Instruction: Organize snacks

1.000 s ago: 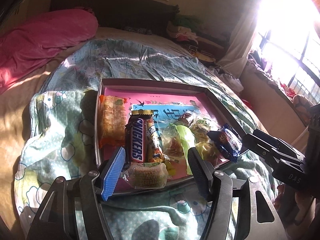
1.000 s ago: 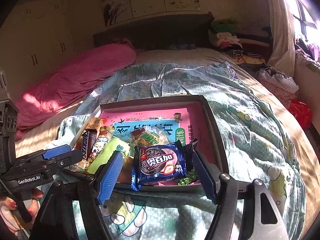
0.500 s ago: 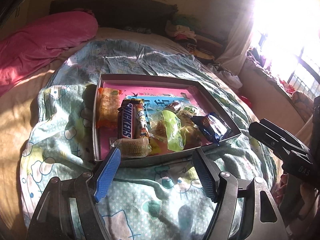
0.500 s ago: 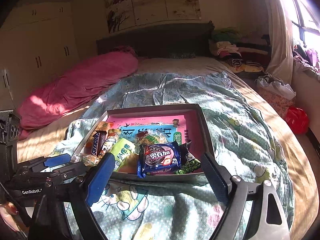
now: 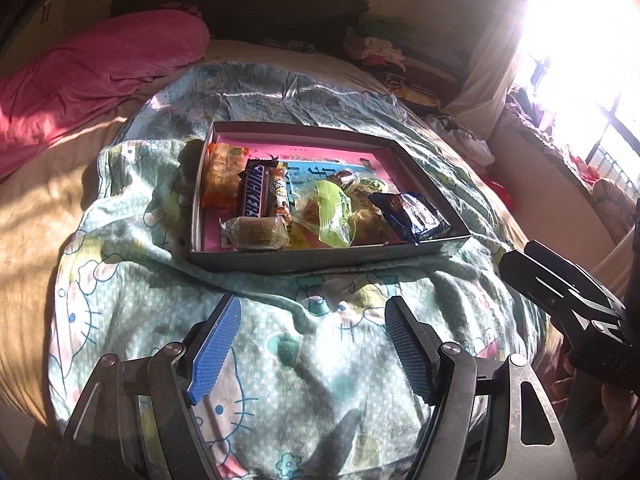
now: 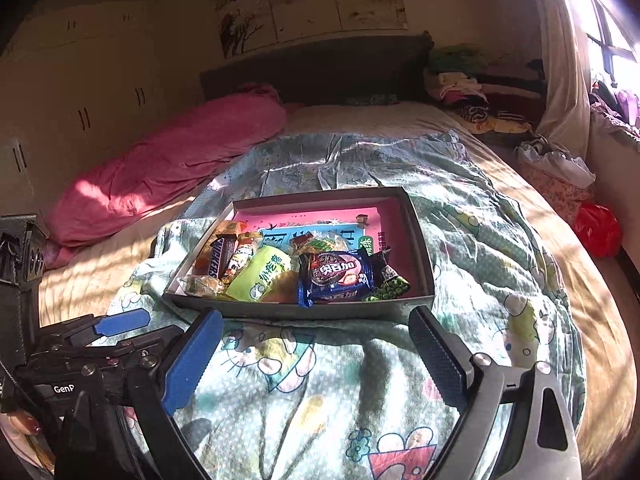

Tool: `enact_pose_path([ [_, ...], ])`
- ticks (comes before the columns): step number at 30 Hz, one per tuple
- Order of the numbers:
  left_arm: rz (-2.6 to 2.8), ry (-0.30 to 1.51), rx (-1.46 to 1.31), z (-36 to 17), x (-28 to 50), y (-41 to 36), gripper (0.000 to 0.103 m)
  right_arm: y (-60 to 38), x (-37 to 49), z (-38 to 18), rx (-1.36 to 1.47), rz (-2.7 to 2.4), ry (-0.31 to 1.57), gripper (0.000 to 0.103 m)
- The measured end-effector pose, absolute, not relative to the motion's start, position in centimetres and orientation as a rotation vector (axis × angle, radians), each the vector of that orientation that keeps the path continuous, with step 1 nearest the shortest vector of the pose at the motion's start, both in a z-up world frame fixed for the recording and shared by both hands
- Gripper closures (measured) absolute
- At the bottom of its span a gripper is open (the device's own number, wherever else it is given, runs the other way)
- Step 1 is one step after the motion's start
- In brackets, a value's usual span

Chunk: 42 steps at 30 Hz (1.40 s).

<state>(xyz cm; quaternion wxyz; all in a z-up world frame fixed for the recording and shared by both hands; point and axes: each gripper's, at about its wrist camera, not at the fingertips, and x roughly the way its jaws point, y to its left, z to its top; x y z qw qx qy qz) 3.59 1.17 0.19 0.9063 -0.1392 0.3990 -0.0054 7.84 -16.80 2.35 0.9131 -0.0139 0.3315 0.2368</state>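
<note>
A grey box (image 5: 320,260) with a pink floor lies on the cartoon quilt and holds several snacks. They include a Snickers bar (image 5: 254,194), an orange cracker pack (image 5: 222,174), a clear-wrapped cake (image 5: 256,232), a green packet (image 5: 334,214) and a blue cookie pack (image 6: 336,276). My left gripper (image 5: 313,304) hovers over the quilt short of the box's near wall, open and empty. My right gripper (image 6: 315,314) is just short of the box (image 6: 300,310) too; its jaws are opening with nothing between them. Each gripper shows at the edge of the other's view.
Pink bedding (image 5: 92,68) lies along the left of the bed, with a dark headboard (image 6: 320,68) behind it. A pile of clothes (image 6: 460,88) sits at the far right corner. A red bag (image 6: 598,230) is on the floor under the bright window.
Both grippers have drawn back from the box. The wrapped cake and the blue cookie pack, earlier between their jaws, stay lying in the box. The right jaws stand wider.
</note>
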Motion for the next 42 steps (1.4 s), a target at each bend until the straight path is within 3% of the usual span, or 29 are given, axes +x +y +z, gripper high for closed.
enact_pose_path([
  [8, 0.024, 0.866, -0.274, 0.0, 1.7, 0.6, 0.027, -17.5, 5.4, 0.0, -0.061, 0.470, 0.794, 0.008],
  [42, 0.040, 0.854, -0.235, 0.7, 1.0, -0.1, 0.027, -18.3, 4.3, 0.5, -0.065, 0.457, 0.780, 0.008],
])
